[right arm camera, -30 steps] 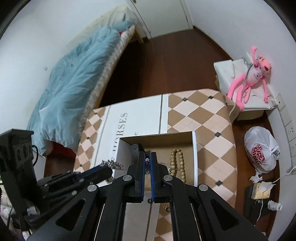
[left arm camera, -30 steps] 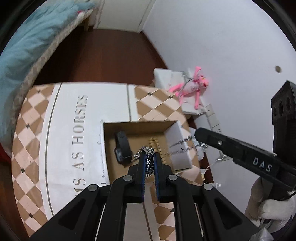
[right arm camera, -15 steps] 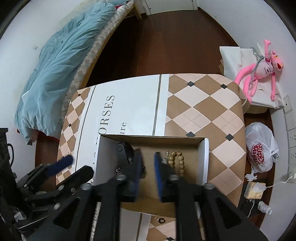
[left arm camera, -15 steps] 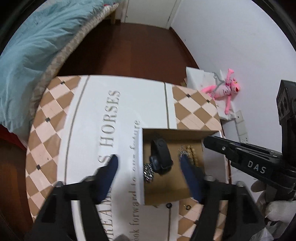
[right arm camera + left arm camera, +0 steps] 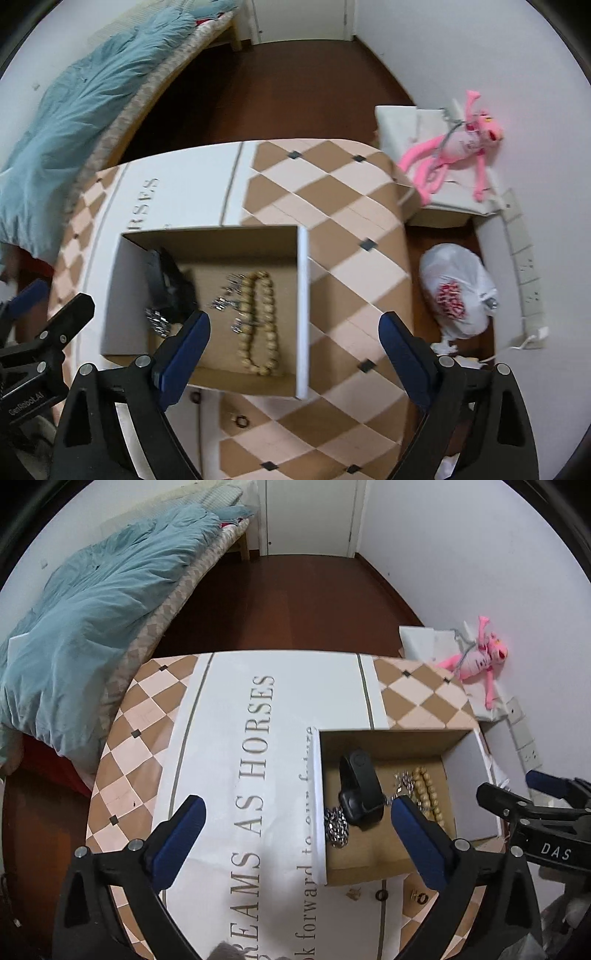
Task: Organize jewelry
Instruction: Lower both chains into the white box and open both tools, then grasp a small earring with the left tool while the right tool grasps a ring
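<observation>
An open cardboard box [image 5: 458, 771] [image 5: 302, 295] stands on the table. Inside lie a black watch band [image 5: 360, 790] [image 5: 168, 284], a silver chain [image 5: 337, 829] [image 5: 157, 320], a second thin silver chain [image 5: 227, 295] and a wooden bead bracelet [image 5: 426, 790] [image 5: 262, 317]. Small rings [image 5: 380, 895] [image 5: 241, 421] lie on the table in front of the box. My left gripper [image 5: 295, 808] is open and empty, above the box's left wall. My right gripper [image 5: 295, 325] is open and empty, above the box's right wall.
The table carries a checked cloth with white lettering [image 5: 258, 738]. A bed with a blue duvet [image 5: 81, 609] stands at the left. A pink plush toy [image 5: 461, 147] lies on a white box at the right, a white plastic bag [image 5: 456, 291] on the floor.
Both grippers opened, let their silver chains go into the box, and pulled back and up from it.
</observation>
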`<state>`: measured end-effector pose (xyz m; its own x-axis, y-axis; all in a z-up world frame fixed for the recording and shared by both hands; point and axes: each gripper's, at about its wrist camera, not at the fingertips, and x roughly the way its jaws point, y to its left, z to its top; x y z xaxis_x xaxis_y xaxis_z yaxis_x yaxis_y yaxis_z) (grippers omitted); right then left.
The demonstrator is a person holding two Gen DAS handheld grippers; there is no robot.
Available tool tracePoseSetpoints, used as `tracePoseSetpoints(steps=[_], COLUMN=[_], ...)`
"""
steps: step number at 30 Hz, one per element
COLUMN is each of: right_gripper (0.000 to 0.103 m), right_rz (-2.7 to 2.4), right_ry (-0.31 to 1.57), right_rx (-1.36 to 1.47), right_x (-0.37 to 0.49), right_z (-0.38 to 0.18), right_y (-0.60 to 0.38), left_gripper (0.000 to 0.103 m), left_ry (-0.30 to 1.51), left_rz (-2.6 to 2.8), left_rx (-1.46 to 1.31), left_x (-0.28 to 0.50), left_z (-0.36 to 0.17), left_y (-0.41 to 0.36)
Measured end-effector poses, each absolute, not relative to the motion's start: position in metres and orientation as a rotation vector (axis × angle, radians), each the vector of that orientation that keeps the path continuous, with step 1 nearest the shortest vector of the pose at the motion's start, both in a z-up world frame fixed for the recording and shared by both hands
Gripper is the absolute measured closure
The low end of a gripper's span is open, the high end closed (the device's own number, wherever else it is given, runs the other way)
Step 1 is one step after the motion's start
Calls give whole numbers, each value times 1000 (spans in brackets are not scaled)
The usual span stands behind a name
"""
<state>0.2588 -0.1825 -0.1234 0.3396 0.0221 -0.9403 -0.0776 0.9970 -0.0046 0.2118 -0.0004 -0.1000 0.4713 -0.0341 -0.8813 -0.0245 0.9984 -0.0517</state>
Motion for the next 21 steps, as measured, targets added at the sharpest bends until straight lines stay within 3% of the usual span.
tracePoseSetpoints(steps=[15, 21], right_gripper=[4, 4], right_rz=[37, 76], right_ry=[1066, 1081], right_rx=[-69, -19], right_x=[213, 171], right_z=[-80, -105], right_y=[-182, -183], left_gripper=[1, 1], left_ry=[1005, 995], left_rz=[15, 122], left_rx=[-9, 60], left_x=[187, 153], left_z=[-68, -83], left_y=[-11, -7])
